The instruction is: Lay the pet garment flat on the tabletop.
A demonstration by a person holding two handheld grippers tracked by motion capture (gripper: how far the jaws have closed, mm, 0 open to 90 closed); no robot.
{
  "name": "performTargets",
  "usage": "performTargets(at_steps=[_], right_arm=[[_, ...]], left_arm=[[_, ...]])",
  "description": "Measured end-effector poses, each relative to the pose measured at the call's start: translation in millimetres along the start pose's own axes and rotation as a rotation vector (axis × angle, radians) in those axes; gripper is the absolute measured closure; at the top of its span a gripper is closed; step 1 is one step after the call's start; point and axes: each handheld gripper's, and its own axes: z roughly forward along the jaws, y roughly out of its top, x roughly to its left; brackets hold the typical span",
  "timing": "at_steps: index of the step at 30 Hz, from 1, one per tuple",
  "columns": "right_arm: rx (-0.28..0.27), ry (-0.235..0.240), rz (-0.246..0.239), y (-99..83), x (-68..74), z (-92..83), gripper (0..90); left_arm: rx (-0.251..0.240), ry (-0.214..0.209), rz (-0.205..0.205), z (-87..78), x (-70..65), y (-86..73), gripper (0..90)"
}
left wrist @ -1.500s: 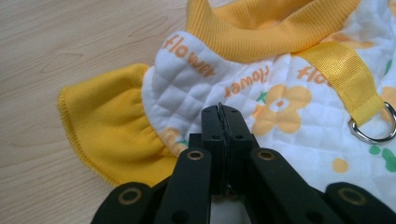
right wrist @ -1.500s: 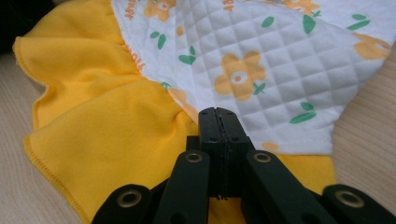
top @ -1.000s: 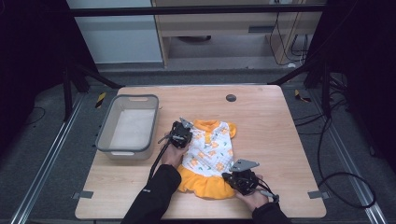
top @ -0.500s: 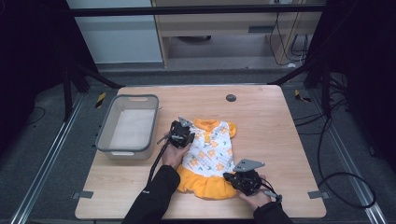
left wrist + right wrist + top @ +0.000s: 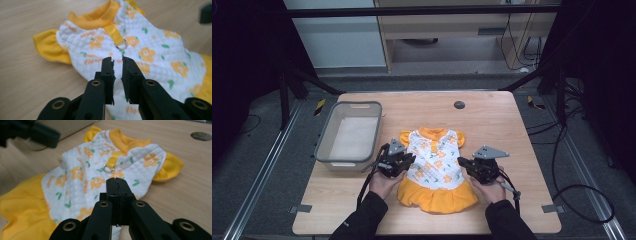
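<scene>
A small dress (image 5: 433, 167) lies flat on the wooden table (image 5: 492, 120), collar toward the far edge and orange skirt toward the person. Its white quilted top carries orange flowers, and a yellow strap with a metal ring (image 5: 121, 45) runs down from the collar. The lettering printed on the cloth is too blurred to read in full. The skirt's near hem is cut off in both gripper views, and the grippers cover the dress's side edges at the waist in the high view.

The left gripper (image 5: 408, 161) sits at the dress's left side, over the edge of the white top. In its own view (image 5: 117, 62) the jaws stand a narrow gap apart with nothing between them; they have just been closing a little. Whether the tips touch the cloth I cannot tell.

The right gripper (image 5: 462, 163) sits at the dress's right side. In its own view (image 5: 116, 181) the jaws are pressed together with nothing caught between them, tips above the white fabric.

Left of the dress, just beside the left gripper, stands a grey tub (image 5: 326, 145); its near wall is partly hidden behind that gripper's cable. Beyond the dress's collar, toward the far edge, a round dark hole (image 5: 459, 105) sits in the tabletop.
</scene>
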Motion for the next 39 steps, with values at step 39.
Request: performTargets(at_steps=[39], right_arm=[[0.136,-0.154,0.058,3.7,-41.0,102.9,90.0]], left_arm=[[0.191,-0.091,0.096,11.7,-48.0,-48.4,89.8]])
